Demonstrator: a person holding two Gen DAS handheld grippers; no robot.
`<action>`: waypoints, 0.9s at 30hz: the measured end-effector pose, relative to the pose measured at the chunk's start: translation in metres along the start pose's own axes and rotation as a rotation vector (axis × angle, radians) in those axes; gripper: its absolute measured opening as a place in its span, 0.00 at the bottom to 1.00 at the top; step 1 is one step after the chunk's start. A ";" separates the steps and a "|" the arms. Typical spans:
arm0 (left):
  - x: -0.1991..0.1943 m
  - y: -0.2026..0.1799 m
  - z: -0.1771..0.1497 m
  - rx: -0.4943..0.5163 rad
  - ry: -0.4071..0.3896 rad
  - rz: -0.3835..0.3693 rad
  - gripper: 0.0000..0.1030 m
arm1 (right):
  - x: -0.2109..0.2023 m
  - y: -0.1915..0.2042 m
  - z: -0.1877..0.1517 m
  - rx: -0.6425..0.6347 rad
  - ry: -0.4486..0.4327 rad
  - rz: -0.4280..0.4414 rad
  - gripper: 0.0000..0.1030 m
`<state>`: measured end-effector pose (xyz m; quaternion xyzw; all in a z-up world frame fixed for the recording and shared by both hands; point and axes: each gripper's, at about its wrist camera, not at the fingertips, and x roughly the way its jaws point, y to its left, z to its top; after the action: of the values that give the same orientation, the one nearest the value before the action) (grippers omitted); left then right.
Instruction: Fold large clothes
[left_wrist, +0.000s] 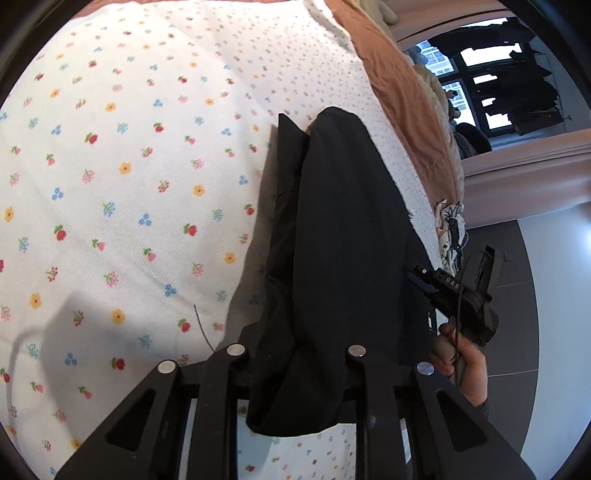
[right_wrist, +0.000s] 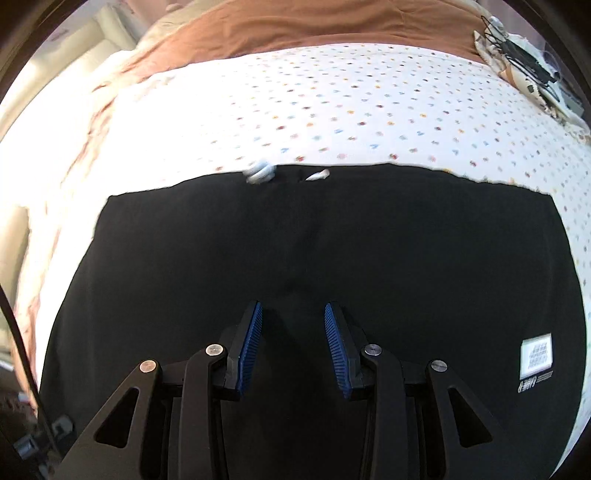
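Note:
A large black garment (right_wrist: 332, 240) lies spread on a white flowered bedsheet (right_wrist: 369, 103). It has a white drawstring (right_wrist: 262, 171) at its far edge and a white printed label (right_wrist: 536, 356) at the right. My right gripper (right_wrist: 293, 332) is open just above the cloth, blue pads (right_wrist: 251, 343) apart, nothing between them. In the left wrist view, the same black garment (left_wrist: 332, 240) hangs bunched from my left gripper (left_wrist: 295, 373), which is shut on it; the fingertips are hidden by the cloth. The right gripper (left_wrist: 461, 295) and the hand holding it show at the right.
The flowered sheet (left_wrist: 129, 184) stretches to the left. A brown blanket (right_wrist: 295, 26) lies along the far side of the bed. Cables and a small device (right_wrist: 524, 55) sit at the far right corner. Grey floor (left_wrist: 517, 258) and a window (left_wrist: 498, 81) lie beyond the bed edge.

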<state>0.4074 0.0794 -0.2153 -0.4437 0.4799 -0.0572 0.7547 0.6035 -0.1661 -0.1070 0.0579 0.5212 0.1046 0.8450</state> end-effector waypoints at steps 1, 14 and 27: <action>-0.002 -0.003 -0.001 0.004 -0.003 0.003 0.19 | -0.004 0.004 -0.009 -0.017 -0.007 0.017 0.32; -0.033 -0.053 -0.007 0.096 -0.036 -0.084 0.15 | -0.053 -0.012 -0.116 0.035 -0.029 0.188 0.32; -0.050 -0.114 -0.020 0.219 -0.016 -0.180 0.15 | -0.060 -0.039 -0.193 0.187 -0.052 0.361 0.32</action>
<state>0.4041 0.0246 -0.1023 -0.4007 0.4229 -0.1732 0.7941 0.4098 -0.2206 -0.1498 0.2313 0.4880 0.2039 0.8166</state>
